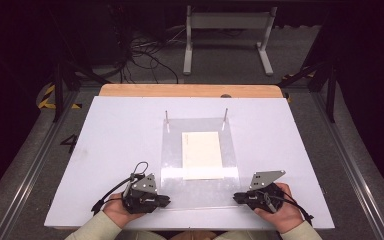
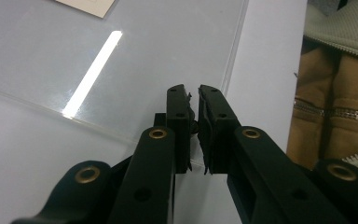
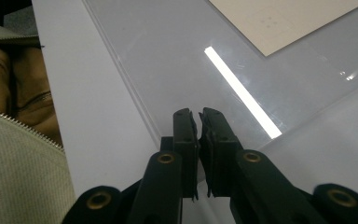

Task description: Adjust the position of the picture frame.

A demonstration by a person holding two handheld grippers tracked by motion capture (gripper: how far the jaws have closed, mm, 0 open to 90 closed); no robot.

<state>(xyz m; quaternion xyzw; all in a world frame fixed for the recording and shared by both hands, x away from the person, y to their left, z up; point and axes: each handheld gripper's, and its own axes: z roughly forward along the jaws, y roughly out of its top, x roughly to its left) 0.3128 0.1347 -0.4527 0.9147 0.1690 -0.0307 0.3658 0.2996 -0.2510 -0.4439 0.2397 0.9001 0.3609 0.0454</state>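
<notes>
High view: clear acrylic sheet lies flat at centre of the white board, a cream paper card under or on it. Left gripper sits at the sheet's 7 o'clock corner, right gripper at its 5 o'clock corner. Both sets of jaws are clenched, nothing between them; each tip rests by a near corner.

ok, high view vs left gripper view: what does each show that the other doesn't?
High view adds: right gripper, two pins at the far edge of the sheet, wooden board behind the table. Left gripper view adds: left gripper close up, jaws nearly together, nothing between them, over a sheet corner; a zip beside the table. Shared: sheet, paper, table.
</notes>
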